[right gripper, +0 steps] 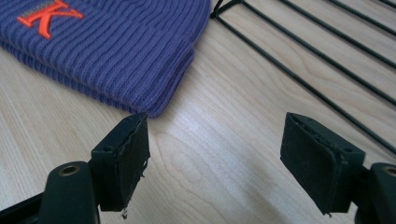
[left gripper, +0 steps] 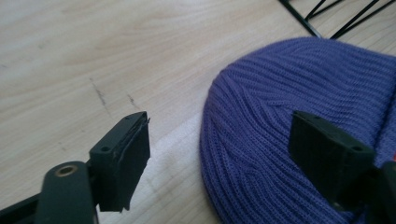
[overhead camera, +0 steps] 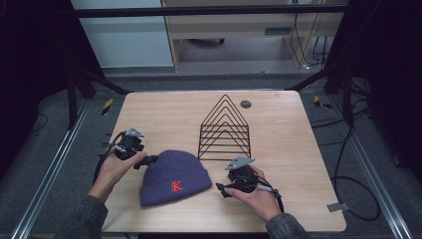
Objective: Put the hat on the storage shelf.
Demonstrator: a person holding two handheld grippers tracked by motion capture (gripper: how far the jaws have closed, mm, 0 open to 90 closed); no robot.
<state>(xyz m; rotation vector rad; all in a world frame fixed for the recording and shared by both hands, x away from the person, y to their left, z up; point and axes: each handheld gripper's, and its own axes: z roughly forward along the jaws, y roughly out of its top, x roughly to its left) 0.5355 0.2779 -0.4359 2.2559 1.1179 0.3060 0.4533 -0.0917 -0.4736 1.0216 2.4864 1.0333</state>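
Nearest me, the 2 grippers flank a purple beanie (overhead camera: 175, 178) lying flat on the bench (overhead camera: 278, 199): the left gripper (overhead camera: 149, 159) at its 10 o'clock edge, jaws apart with one over the knit but not pressing, the right gripper (overhead camera: 223, 189) at its 3 o'clock, jaws spread over bare wood. Nothing is gripped or lifted yet. Farther off, at 12 o'clock, stands the black wire rack (overhead camera: 225, 130), empty; I judge nearly all the work is left.

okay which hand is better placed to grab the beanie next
Probably left. The left gripper is open with one jaw over the beanie edge; the right gripper is open over bare table beside the cuff.
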